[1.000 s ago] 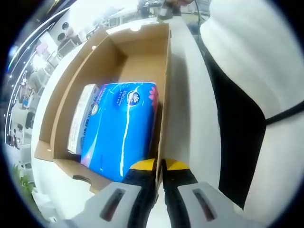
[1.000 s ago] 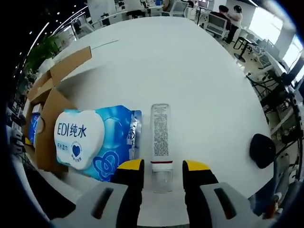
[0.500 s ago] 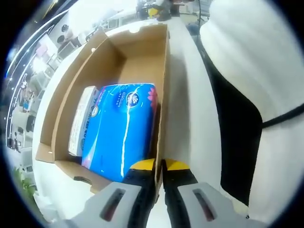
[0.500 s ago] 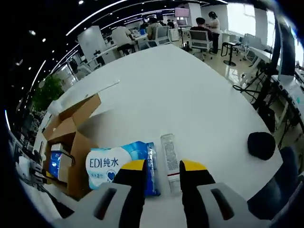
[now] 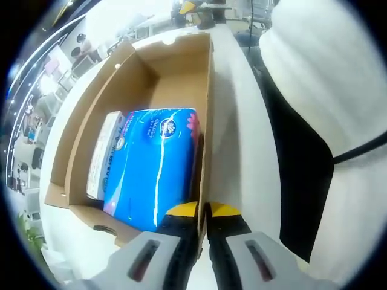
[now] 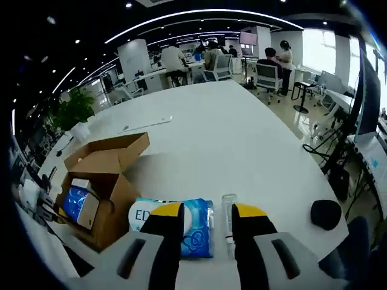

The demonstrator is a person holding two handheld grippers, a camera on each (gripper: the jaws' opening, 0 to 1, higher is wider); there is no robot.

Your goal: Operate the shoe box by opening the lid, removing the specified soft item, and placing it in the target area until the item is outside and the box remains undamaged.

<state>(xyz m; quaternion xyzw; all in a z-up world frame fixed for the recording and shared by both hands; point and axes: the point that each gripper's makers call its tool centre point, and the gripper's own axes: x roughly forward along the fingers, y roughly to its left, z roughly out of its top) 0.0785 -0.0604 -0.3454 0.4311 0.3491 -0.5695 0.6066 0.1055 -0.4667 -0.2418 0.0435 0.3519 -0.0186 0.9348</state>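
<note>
Shoe box (image 5: 181, 78) open on white tabletop (image 6: 230, 145), blue tissue pack (image 5: 154, 163) inside, just ahead of left gripper (image 5: 202, 211). Left fingers (image 5: 181, 211) clamped on box side wall. Blue-white soft pack (image 6: 196, 226) outside box, just beyond right gripper (image 6: 205, 211); clear tube (image 6: 228, 211) between right fingers (image 6: 169, 211), fingers apart, holding nothing.

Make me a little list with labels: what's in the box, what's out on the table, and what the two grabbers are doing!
box: cardboard box, lid open
inside box: blue pack beside a white carton
on table: blue and white wipes pack, clear tube, black round thing
left gripper: shut on the box's wall
right gripper: open, holding nothing, above the white table
</note>
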